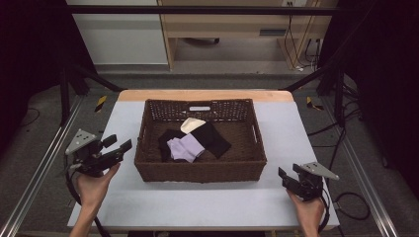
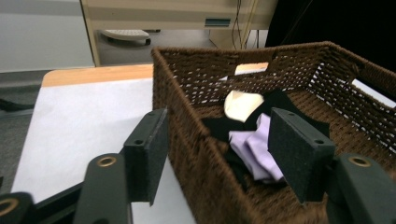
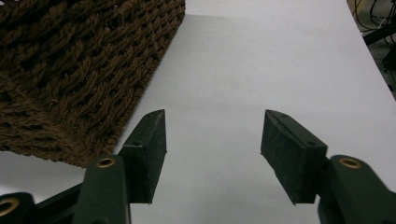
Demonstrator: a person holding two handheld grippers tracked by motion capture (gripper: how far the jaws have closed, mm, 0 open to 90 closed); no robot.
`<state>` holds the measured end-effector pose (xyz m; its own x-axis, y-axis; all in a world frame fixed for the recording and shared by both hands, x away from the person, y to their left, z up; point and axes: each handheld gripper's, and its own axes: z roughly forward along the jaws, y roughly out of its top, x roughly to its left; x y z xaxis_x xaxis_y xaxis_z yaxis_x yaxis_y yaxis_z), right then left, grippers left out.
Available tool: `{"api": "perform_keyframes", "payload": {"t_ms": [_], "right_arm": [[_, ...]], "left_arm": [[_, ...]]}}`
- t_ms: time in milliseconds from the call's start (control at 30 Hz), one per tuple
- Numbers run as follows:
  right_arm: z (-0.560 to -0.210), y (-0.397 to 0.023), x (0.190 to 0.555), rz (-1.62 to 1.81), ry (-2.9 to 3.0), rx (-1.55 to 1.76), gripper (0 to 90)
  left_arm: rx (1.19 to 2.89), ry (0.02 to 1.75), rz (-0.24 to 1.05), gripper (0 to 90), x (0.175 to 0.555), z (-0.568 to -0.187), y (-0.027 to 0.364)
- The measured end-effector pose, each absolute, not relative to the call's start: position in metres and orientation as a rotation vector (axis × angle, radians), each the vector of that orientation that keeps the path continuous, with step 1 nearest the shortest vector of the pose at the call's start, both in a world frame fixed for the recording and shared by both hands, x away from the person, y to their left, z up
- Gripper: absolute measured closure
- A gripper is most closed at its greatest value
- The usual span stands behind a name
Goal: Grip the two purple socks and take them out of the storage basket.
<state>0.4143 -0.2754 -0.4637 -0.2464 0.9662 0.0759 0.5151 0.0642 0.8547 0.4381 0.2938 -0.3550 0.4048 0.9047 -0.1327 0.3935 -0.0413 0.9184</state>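
1. Tongs on our left (image 1: 117,146) sit at the lower left of the high view, just beside the basket's (image 1: 200,173) left wall, jaws spread and gripping nothing; in the left gripper view the basket's near corner stands between the two pads without either pad pressing on it.
2. Our right tongs (image 1: 287,174) rest at the lower right of the high view, jaws wide apart and bare, above the white counter (image 1: 197,202) and apart from the basket's right corner.
3. What we are after lies on the basket floor: a folded lilac cloth (image 1: 186,147) on top of black cloth (image 1: 212,138), with a cream piece (image 1: 190,124) just behind them, toward the back wall.
4. We judge the step in hand to be the reach into the basket with the left tongs. To do it well, we should carry the jaws clear over the woven rim first, since the wall is tall and a pad could catch on it.
5. We should then come down on the lilac cloth from above, keeping the jaws wide until both pads straddle a fold, so that one layer alone is pinched and the black cloth stays behind.
6. We would keep the right tongs where they are, ready to steady the basket if it slides.
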Motion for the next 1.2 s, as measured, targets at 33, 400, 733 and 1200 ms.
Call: {"api": "perform_keyframes", "payload": {"t_ms": [33, 400, 733, 1200], "right_arm": [[-0.464, -0.275, 0.414, 1.099, 1.815, 1.473, 41.9], [-0.465, -0.275, 0.416, 1.081, 1.828, 1.474, 44.0], [-0.466, -0.276, 0.419, 1.077, 1.837, 1.482, 43.2], [-0.468, -0.275, 0.422, 1.065, 1.846, 1.481, 41.1]], "left_arm": [[1.637, 1.162, 0.62, 38.3, 0.441, -0.353, 0.291], [1.681, 1.103, 0.631, 40.2, 0.472, -0.332, 0.251], [1.722, 1.035, 0.621, 42.2, 0.508, -0.327, 0.208], [1.92, 1.059, 0.549, 44.1, 0.555, -0.373, 0.158]]}}
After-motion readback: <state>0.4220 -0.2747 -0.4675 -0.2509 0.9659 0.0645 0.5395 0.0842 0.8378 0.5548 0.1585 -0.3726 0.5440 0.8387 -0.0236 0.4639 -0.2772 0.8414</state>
